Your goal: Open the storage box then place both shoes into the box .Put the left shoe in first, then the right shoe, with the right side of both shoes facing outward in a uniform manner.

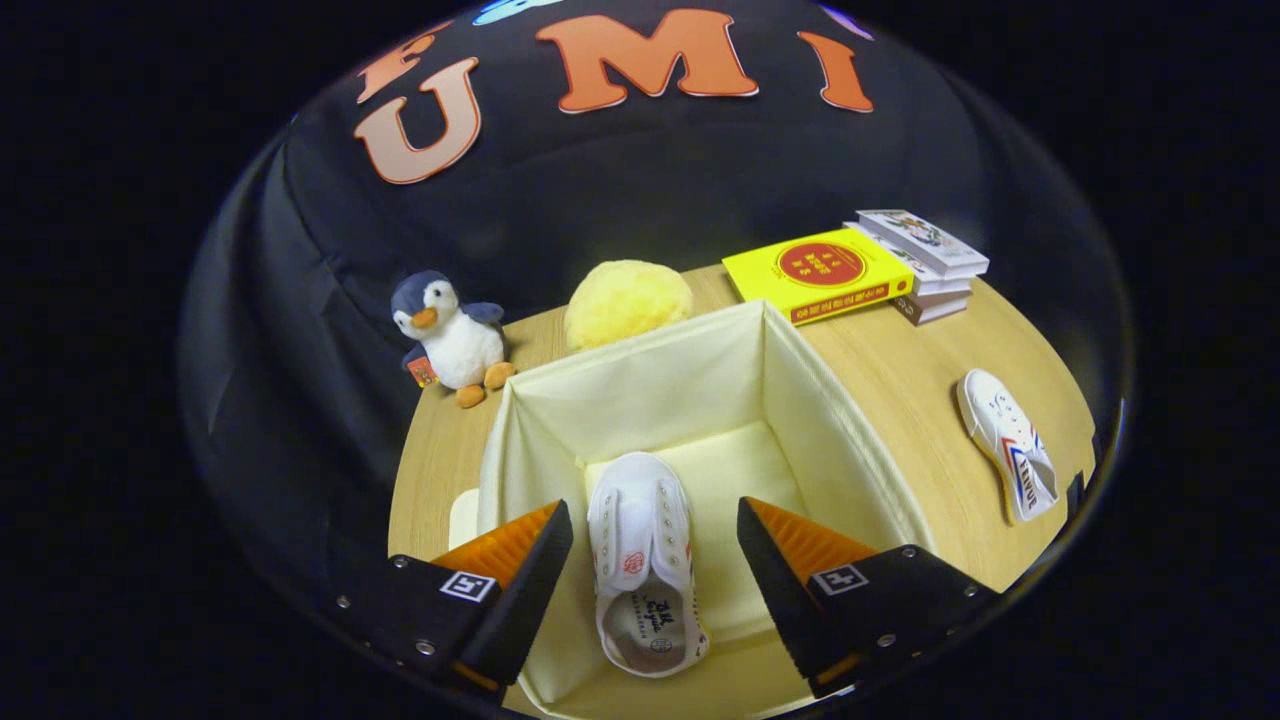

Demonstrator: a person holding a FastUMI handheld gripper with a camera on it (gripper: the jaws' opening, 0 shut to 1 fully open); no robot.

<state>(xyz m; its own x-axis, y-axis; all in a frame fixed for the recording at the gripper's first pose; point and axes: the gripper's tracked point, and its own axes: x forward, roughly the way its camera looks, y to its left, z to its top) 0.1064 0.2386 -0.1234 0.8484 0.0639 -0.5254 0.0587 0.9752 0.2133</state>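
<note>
The hand-held gripper hangs wide open, holding nothing, over the box where one shoe lies, while the other shoe waits near the surface's right edge.

The hand-held gripper points forward and down. Its two fingers are wide apart, with a big gap between them. Each finger has a black inner pad and an orange outer side. They touch nothing. The fingers hold nothing at all.

The wooden table carries the open storage box, a shoe (on its side), books, penguin.
</note>
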